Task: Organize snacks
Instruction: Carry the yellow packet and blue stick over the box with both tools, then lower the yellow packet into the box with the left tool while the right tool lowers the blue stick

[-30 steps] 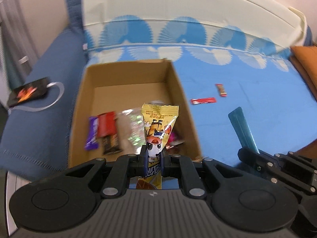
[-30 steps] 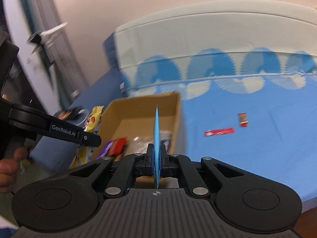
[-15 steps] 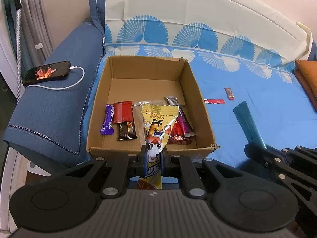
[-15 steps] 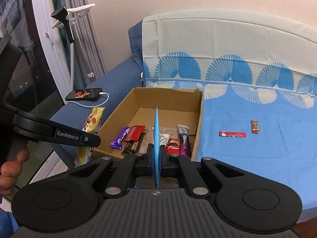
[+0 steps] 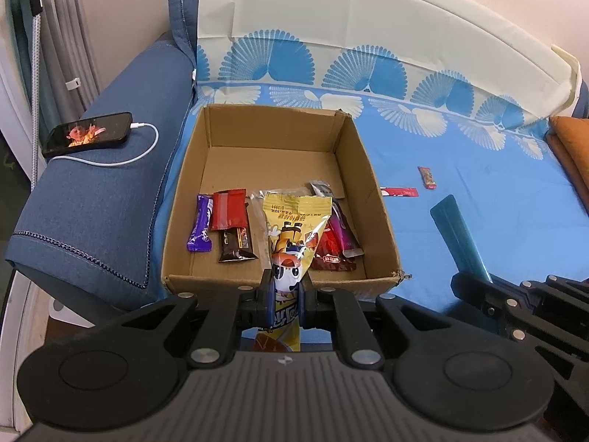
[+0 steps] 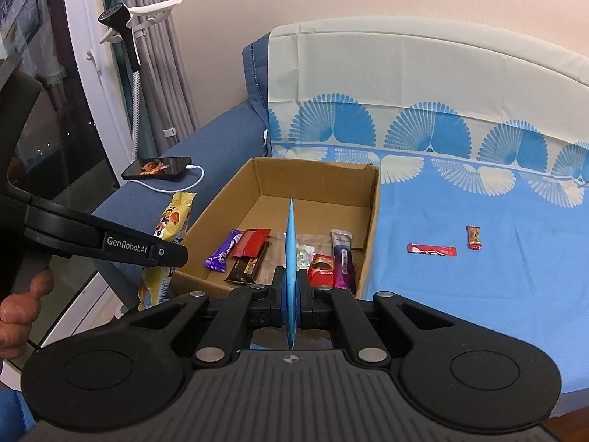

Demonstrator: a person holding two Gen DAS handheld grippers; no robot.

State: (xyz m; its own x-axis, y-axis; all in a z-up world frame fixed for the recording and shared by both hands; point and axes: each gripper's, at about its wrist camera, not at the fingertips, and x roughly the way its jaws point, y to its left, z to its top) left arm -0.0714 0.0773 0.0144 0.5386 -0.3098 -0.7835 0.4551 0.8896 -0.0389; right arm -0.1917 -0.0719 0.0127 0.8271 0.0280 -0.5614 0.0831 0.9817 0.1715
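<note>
Left gripper (image 5: 281,294): you have its jaws closed on the yellow snack bag (image 5: 294,228), pinched low on the pack, so the crinkled top stands up over the near wall of the cardboard box (image 5: 379,199).
Right gripper (image 6: 291,294): yours is clamped on a flat blue packet (image 6: 291,254), seen edge-on as a thin blade from its own camera (from the left wrist view it reads as a teal slab standing beside the box).
Done so far: several snacks already lie along the near part of the box floor; a purple bar (image 5: 200,228), a red wrapper (image 5: 229,209) lying over a dark brown bar (image 5: 235,245), a clear crinkly packet (image 6: 307,248), a red pouch (image 6: 322,269) and a magenta stick pack (image 6: 342,258).
Left to do: by my reading, you are past halfway. The two packs in your grippers are not yet in the box, and two pieces are out on the blue sheet (image 6: 497,294); a long red stick (image 6: 431,249) and a small red-gold candy (image 6: 473,237), near each other and well apart from the box.
Free room: the far half of the box floor is bare cardboard.
Materials: corrugated brown box with raw, slightly frayed edges; glossy foil and film wrappers that will slip and buckle; soft printed cloth under everything.
Bystanders: a phone (image 5: 88,139) on its white cable rests on the denim armrest (image 5: 92,199), outside the task.
</note>
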